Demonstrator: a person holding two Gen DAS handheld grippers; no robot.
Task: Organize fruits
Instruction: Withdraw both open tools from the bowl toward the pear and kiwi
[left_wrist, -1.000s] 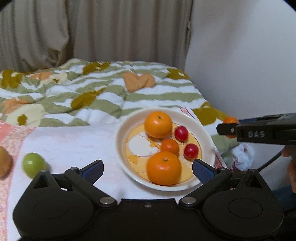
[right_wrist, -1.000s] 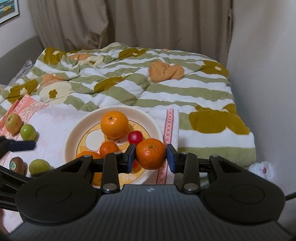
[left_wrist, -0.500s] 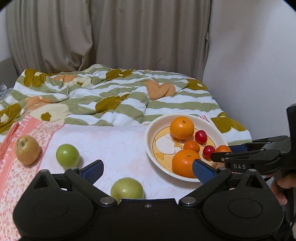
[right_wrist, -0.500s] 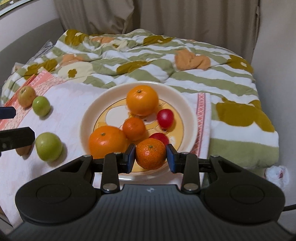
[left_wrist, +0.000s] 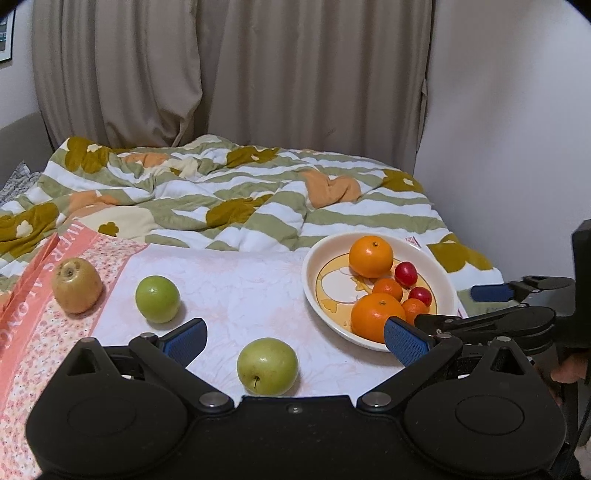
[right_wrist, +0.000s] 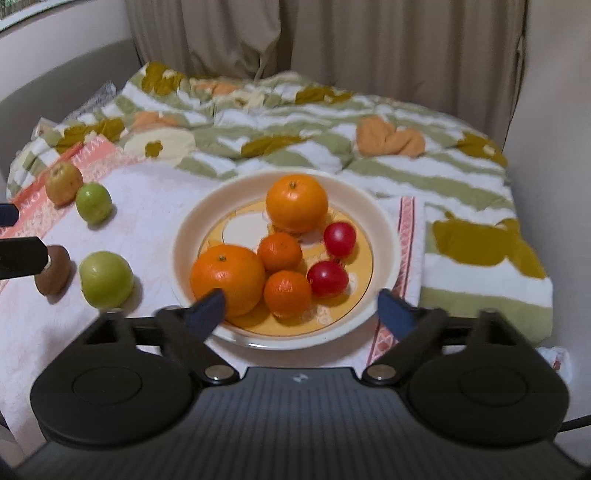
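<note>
On the bed's pale pink cloth (right_wrist: 155, 192), the right tool (right_wrist: 299, 308), jaws opening and empty, hovers over the cream plate (right_wrist: 384, 236) of small orange mandarins (right_wrist: 287, 293); the left tool (left_wrist: 295, 334) gapes wide, empty.

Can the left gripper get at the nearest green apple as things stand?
Probably yes. The green apple lies on the white cloth just ahead of the left gripper, whose jaws stand wide and empty, and nothing sits between them.

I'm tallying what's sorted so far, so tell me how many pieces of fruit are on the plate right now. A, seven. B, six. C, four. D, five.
B: the plate holds two large oranges, two small mandarins and two red fruits, six in all.
</note>
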